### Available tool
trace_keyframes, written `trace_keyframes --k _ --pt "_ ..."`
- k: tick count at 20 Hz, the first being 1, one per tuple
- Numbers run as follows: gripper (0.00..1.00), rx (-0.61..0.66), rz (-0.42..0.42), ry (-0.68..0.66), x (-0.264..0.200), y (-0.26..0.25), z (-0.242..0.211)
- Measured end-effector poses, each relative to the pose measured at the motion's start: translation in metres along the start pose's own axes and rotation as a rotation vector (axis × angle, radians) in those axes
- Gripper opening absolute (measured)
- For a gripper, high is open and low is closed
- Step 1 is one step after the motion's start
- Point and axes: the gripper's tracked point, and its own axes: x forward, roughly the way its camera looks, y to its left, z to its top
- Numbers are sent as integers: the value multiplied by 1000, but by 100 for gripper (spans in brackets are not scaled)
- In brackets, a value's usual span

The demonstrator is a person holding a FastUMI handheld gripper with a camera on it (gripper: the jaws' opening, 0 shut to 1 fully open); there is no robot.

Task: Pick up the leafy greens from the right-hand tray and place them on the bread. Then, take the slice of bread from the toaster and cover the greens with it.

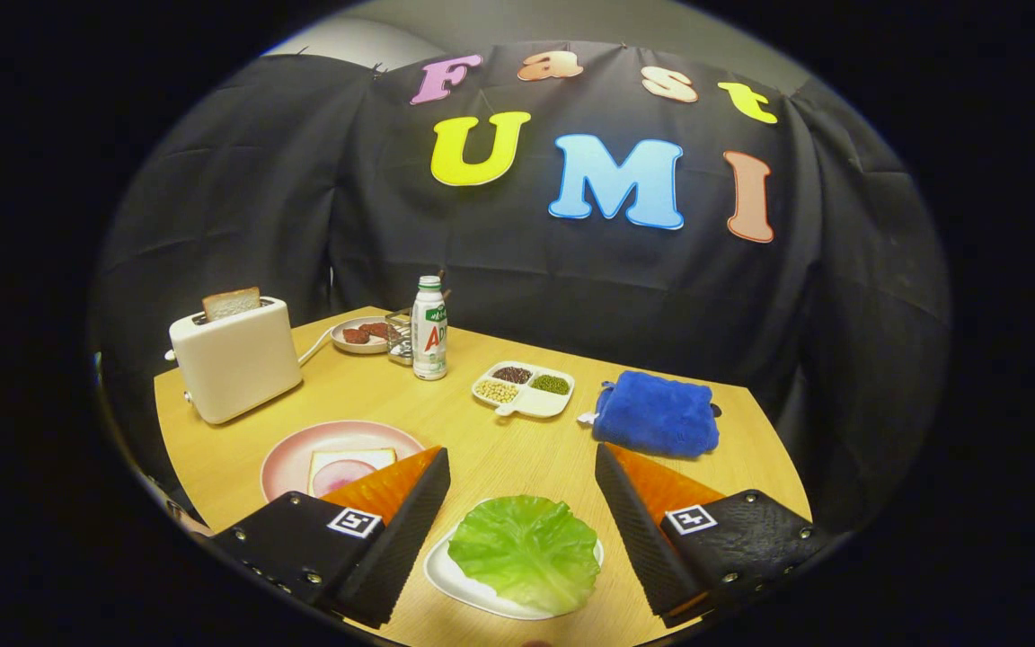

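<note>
Wooden table (499, 449) is seen beneath the gripper (522, 467), whose fingers are spread wide apart. Leafy greens (525, 550) are laid on a white tray (450, 580) between them, untouched. Bare tabletop is left ahead, the toaster (234, 368) with its bread slice (231, 303) set far beyond-left near the edge.

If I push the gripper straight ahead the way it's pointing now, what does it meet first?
Most likely the lettuce leaf on its white tray. It lies between the open gripper fingers, low in their line. Beyond it is bare table, then the divided snack dish. Depth is hard to judge here.
</note>
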Motion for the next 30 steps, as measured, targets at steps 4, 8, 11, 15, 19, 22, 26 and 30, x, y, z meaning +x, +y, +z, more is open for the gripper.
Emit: trace_keyframes --k 4,8,11,15,19,22,26,30 --pt "99 10 8 95 17 -1 -31" --pt "99 16 9 231 34 -6 -74" --pt "100 32 8 300 40 -8 -99" --pt "100 80 23 357 45 -6 -121" --pt "99 106 41 336 46 -5 -123" --pt "81 107 47 322 46 0 -123" --pt "34 95 39 325 46 6 -123" --pt "34 62 23 321 41 17 -120"
